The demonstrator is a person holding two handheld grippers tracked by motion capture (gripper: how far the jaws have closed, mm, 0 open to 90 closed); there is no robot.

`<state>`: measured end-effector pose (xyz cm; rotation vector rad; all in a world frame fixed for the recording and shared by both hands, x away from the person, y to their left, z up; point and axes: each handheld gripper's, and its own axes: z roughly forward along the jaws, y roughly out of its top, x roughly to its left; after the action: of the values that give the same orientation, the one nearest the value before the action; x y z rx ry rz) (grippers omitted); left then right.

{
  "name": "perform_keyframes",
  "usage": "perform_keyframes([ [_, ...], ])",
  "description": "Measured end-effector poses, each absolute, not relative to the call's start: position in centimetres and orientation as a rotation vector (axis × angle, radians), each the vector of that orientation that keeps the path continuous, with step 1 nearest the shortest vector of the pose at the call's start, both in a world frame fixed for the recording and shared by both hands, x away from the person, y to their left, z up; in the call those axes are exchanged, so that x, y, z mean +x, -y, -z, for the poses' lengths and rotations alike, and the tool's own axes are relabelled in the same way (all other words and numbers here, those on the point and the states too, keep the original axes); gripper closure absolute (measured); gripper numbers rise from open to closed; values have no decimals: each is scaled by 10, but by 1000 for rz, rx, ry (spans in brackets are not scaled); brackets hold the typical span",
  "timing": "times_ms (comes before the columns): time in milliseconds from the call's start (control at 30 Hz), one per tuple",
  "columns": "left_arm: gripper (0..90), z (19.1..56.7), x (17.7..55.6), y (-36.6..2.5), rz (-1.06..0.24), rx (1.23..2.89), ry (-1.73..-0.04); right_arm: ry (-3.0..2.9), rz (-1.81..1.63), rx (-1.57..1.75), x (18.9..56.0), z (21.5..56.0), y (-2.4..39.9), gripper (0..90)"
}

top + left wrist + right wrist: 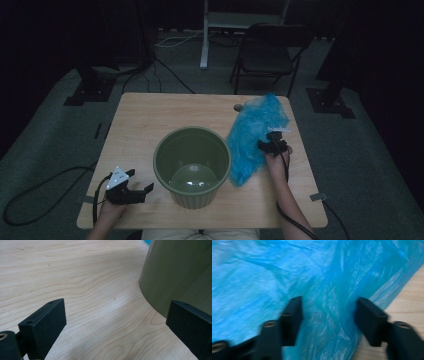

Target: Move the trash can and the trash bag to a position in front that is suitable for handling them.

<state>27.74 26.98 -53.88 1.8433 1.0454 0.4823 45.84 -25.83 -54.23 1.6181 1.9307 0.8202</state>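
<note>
Bag (252, 137), blue thin plastic, lies crumpled on the right half of the table (145, 120), just right of the bucket (192, 167) and touching its rim. Its long axis runs from the near end beside the bucket up and away to the far right corner; the far end is puffed and wider, the near end tapers to a blunt tip. Surface is wrinkled, glossy and translucent, with fine creases catching light.

Nearest: left gripper (131, 192) rests at the near left of the table, held in the left hand (111, 210), jaws spread wide with nothing between them. In the left gripper view the left gripper (115, 322) looks over bare pale wood grain, with the bucket's smooth olive wall (180, 272) just past its right jaw.

Middle: bucket is round, dull green, tapered, open at the top, upright near the table's centre.

Farther: right gripper (274, 145), in the right hand (276, 161), sits on the bag's right edge. In the right gripper view the right gripper (328, 315) stands about half open, a fold of the bag (287, 272) lying between the jaws; the pads are not yet pressing it. Bare wood (409, 297) shows at that view's right.

Beyond the table: a dark folding chair (270, 52) on grey floor.
</note>
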Motion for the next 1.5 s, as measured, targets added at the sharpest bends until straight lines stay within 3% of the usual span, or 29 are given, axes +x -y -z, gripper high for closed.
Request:
perform_keyframes([
  [300, 34, 539, 278, -271, -477, 1843, -1048, -1998, -930, 1628, 454, 540, 260, 863],
  [467, 34, 538, 278, -272, -478, 1835, -1048, -2044, -1001, 1614, 445, 532, 269, 893],
  [767, 34, 536, 277, -272, -499, 1820, -1040, -2243, -1088, 1431, 390, 518, 281, 890],
  [967, 34, 536, 277, -270, -509, 1818, -1027, -2345, -1089, 1402, 356, 525, 290, 800],
  [1033, 34, 536, 276, -270, -509, 1820, -1024, -2355, -1073, 1397, 342, 529, 294, 537],
  [1067, 34, 536, 276, -270, -510, 1821, -1026, -2353, -1058, 1408, 336, 530, 295, 454],
  [1233, 34, 536, 276, -272, -504, 1808, -1034, -2263, -1084, 1480, 317, 527, 312, 296],
  [1367, 34, 537, 277, -271, -497, 1811, -1038, -2169, -1135, 1505, 323, 515, 326, 241],
  [1500, 34, 537, 276, -271, -495, 1812, -1036, -2102, -1131, 1528, 343, 507, 330, 240],
])
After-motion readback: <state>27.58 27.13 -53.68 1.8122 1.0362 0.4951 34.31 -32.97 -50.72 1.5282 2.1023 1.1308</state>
